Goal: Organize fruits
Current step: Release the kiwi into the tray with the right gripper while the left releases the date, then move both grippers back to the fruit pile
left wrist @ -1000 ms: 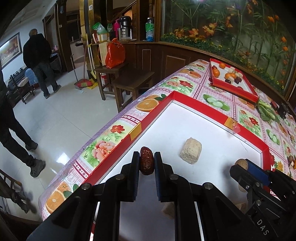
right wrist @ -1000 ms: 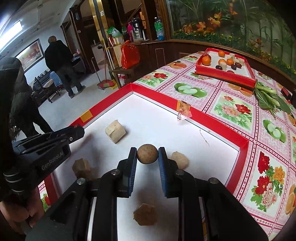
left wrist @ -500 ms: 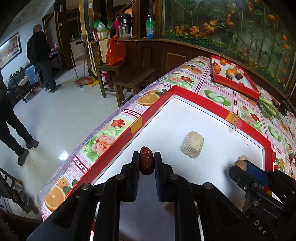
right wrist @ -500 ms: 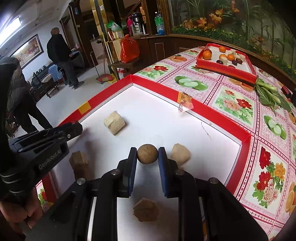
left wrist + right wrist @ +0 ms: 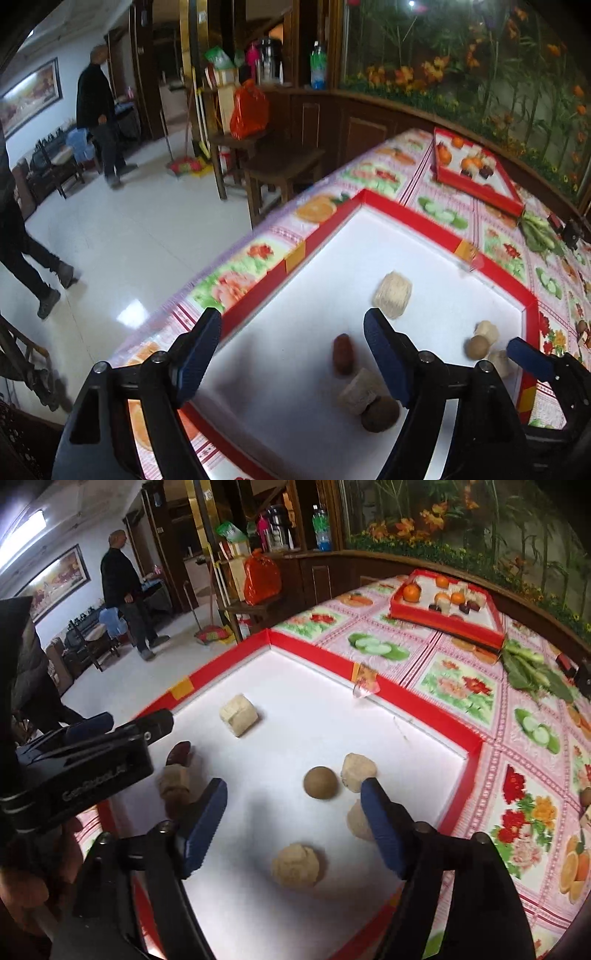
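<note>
Both my claws have let go since a moment ago. My left claw (image 5: 291,354) stands wide open, holding nothing, and the red date (image 5: 342,355) it was pinching now lies on the white floor of the big red tray (image 5: 413,216), beside a tan block (image 5: 357,392). My right claw (image 5: 293,821) is spread wide too, and the round brown fruit (image 5: 320,782) it carried sits in the tray, touching a pale lump (image 5: 358,771). I think I put them down so the loose bits stay together. The small red tray (image 5: 445,622) with oranges is well apart, farther up the table.
</note>
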